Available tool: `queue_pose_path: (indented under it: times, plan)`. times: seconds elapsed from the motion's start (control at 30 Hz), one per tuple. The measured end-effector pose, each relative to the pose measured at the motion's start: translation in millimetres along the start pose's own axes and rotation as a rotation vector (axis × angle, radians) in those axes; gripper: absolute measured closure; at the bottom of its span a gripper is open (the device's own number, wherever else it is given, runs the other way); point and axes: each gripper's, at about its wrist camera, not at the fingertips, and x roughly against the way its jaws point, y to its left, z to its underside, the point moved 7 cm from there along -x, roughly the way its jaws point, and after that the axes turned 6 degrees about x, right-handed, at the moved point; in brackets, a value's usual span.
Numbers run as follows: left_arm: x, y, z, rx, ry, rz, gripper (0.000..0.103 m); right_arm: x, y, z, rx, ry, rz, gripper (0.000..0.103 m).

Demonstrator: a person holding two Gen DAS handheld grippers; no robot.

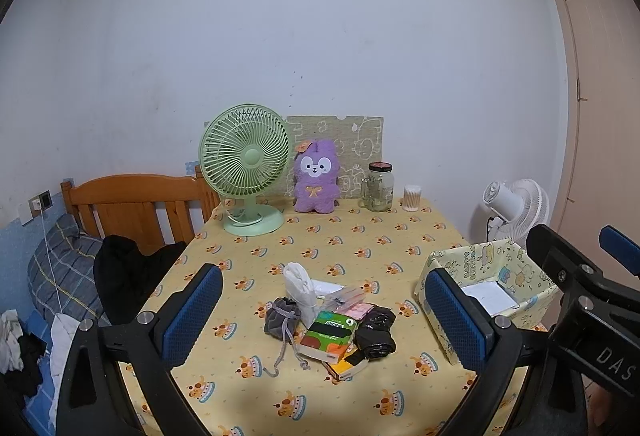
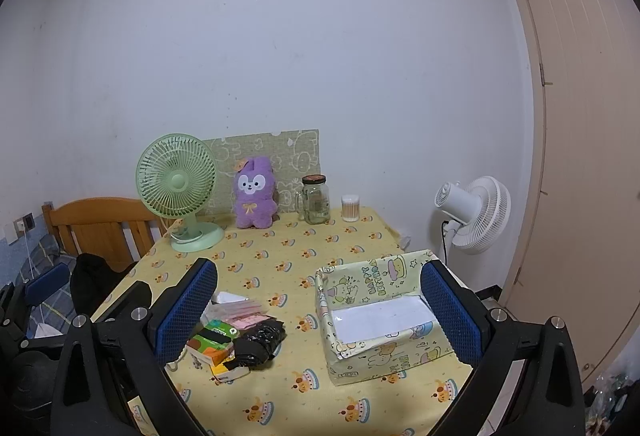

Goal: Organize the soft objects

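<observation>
A heap of small soft items lies mid-table: a grey drawstring pouch point(image 1: 281, 319), a white cloth bag point(image 1: 300, 286), a green tissue pack point(image 1: 330, 332) point(image 2: 212, 340), a black plastic bag roll point(image 1: 375, 332) point(image 2: 258, 342) and clear packets with pink contents point(image 1: 352, 300) point(image 2: 242, 314). A paper-wrapped box point(image 1: 492, 296) point(image 2: 380, 316), open on top, stands at the right. My left gripper point(image 1: 324, 320) hovers open over the heap. My right gripper point(image 2: 318, 312) hangs open above the box's left edge, nothing held.
At the table's back stand a green fan point(image 1: 246, 167), a purple plush toy point(image 1: 317, 177), a glass jar point(image 1: 378, 187) and a cotton swab tub point(image 1: 412, 197). A wooden bed frame point(image 1: 132, 201) with black clothing is left; a white fan point(image 2: 476, 211) and door point(image 2: 580, 115) are right.
</observation>
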Motion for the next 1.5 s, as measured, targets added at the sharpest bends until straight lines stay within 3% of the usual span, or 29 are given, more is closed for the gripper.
queue_pose_path:
  times: [0.3,0.83,1.13,1.5]
  plan:
    - [-1,-3,1,0.002,0.001,0.007,0.003,-1,0,-1,-0.001,-0.003,0.001,0.000]
    - [-23,-2,9,0.021,0.033,0.025,0.015,-22,5,2,-0.015,0.006,-0.015,0.001]
    - [-54,6,26,0.008,0.073,-0.012,0.020,-59,16,21,-0.021,0.073,-0.041,0.003]
    - [-97,19,64,-0.003,0.195,-0.010,0.022,-103,41,60,0.003,0.164,-0.077,0.008]
